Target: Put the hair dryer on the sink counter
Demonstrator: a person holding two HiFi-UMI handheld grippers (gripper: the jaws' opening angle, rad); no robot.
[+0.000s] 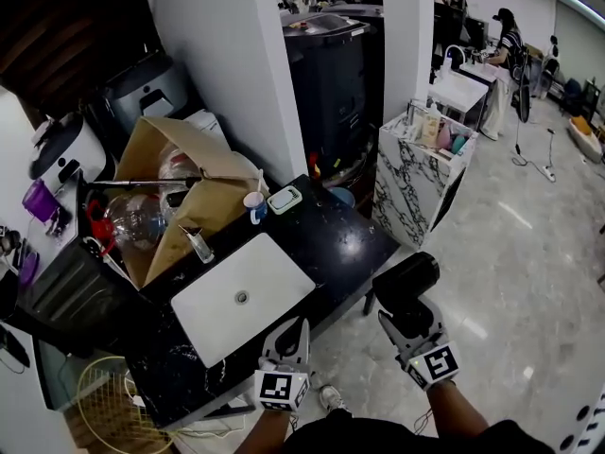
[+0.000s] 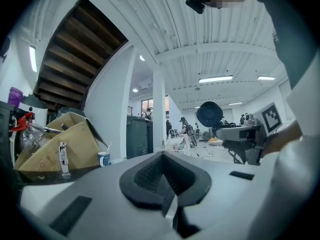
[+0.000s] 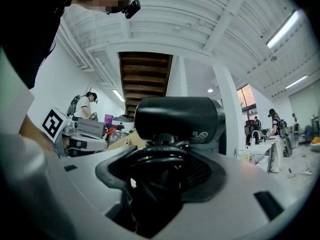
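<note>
Right tongs [image 3: 160,171] clamped on the hair dryer [image 3: 175,119] by its handle, apparently over the wound cord, barrel on top for a steady carry. Hangs just off the table [image 1: 331,239], over the floor, not yet set down. Left tongs [image 2: 165,184] shut and empty, parked by the sink [image 1: 241,296] edge, out of the way.

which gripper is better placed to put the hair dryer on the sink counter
Right. The right gripper has its jaws closed on the hair dryer, which is held over the floor beside the sink counter. The left gripper is empty, with its jaws together.
</note>
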